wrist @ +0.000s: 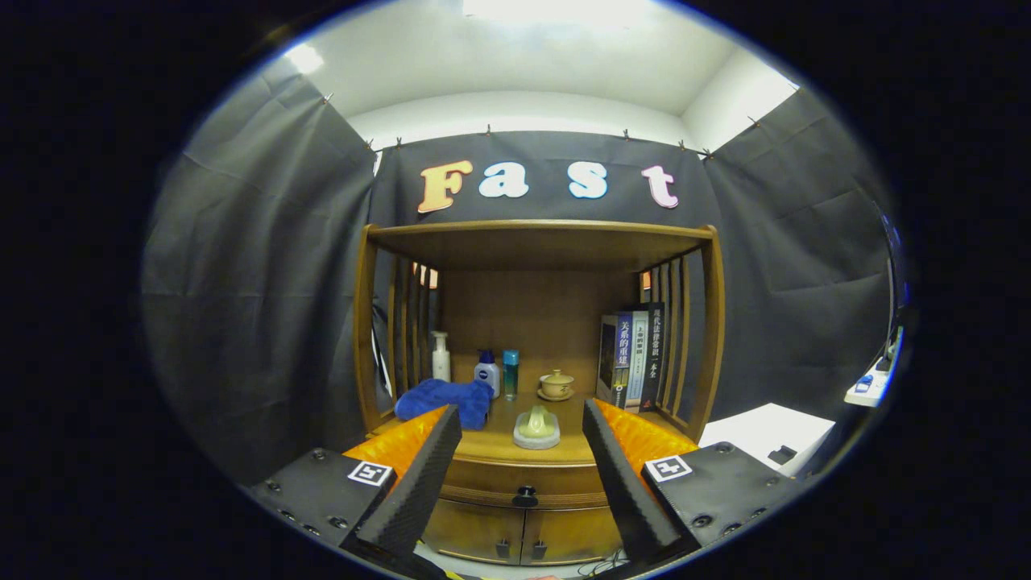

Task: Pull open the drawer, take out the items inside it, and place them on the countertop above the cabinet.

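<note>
Black cloth walls (258, 282) enclose the booth on three sides, pinned along their upper edge below a white ceiling (523, 64) with a bright light panel (556, 10) overhead. A wooden shelf unit (538, 242) with slatted sides stands against the rear wall. A white table (765, 431) sits beside it.

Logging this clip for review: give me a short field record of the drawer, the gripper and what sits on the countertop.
drawer: shut, dark knob centred on its front
gripper: open, fingers spread, holding nothing, short of the knob
countertop: blue cloth at left, pale green dish near front, lidded cup, three bottles behind, books at right
lower doors: closed
task progress: drawer not yet opened
</note>
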Motion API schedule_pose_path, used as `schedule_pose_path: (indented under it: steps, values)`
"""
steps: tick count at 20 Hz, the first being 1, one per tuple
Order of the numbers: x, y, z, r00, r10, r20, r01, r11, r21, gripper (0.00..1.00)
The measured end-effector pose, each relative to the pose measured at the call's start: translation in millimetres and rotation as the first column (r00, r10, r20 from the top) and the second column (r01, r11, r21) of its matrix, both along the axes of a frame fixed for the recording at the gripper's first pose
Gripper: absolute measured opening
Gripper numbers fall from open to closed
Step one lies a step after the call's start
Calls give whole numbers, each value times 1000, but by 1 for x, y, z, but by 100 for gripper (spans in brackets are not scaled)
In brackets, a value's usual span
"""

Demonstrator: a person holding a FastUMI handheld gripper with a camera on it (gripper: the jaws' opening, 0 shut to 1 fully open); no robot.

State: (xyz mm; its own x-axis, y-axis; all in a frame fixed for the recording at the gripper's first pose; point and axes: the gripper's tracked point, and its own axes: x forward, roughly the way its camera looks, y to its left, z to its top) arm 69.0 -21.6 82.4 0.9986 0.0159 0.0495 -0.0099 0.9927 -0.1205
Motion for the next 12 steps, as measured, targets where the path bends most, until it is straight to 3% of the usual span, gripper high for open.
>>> schedule_pose_path:
  steps: [12]
  values:
    - [-9,-9,9,1000,-23,22,23,1000,13,98]
